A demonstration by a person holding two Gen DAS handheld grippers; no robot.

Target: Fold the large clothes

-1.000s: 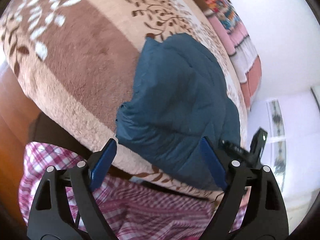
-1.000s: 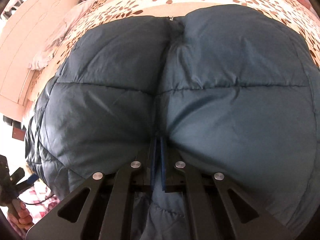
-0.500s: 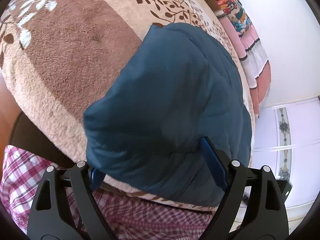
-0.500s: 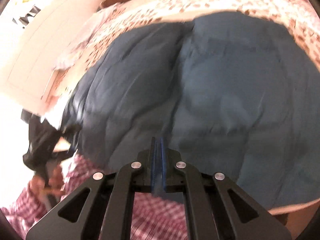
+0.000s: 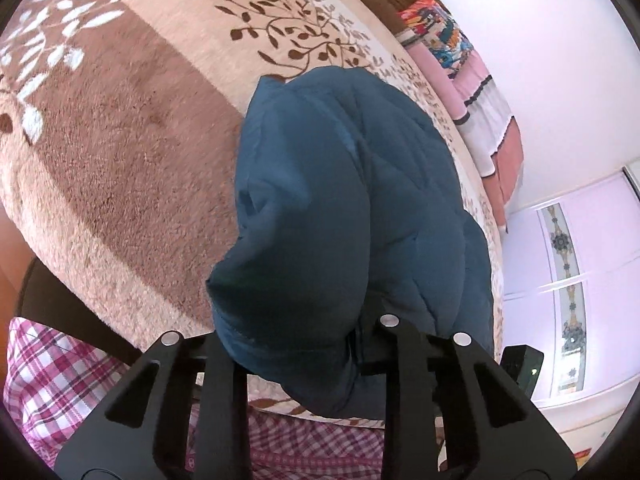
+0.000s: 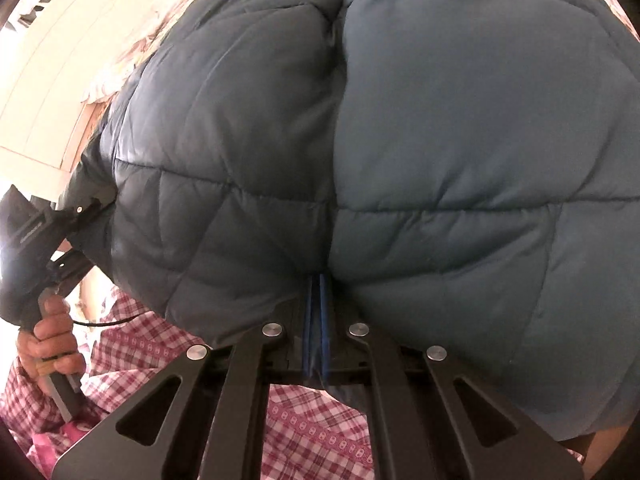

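Note:
A dark blue quilted puffer jacket (image 5: 340,200) lies on the bed's fleece blanket (image 5: 120,160). My left gripper (image 5: 296,344) is shut on the jacket's near edge, and the fabric bulges over the fingers and hides the pads. In the right wrist view the jacket (image 6: 400,140) fills most of the frame. My right gripper (image 6: 316,300) is shut on the jacket's near hem, at the centre seam between two puffy panels. The left gripper (image 6: 52,236) shows at the far left, held by a hand.
The brown and beige leaf-patterned blanket covers the bed. Folded colourful bedding (image 5: 460,60) is stacked at the far end by a white wall. A wooden headboard or panel (image 6: 60,60) is at the left. The person's pink plaid clothing (image 5: 60,380) is at the near edge.
My left gripper went from open to shut on the jacket's edge. The right gripper stayed shut on the hem, and the jacket has bunched up closer to it.

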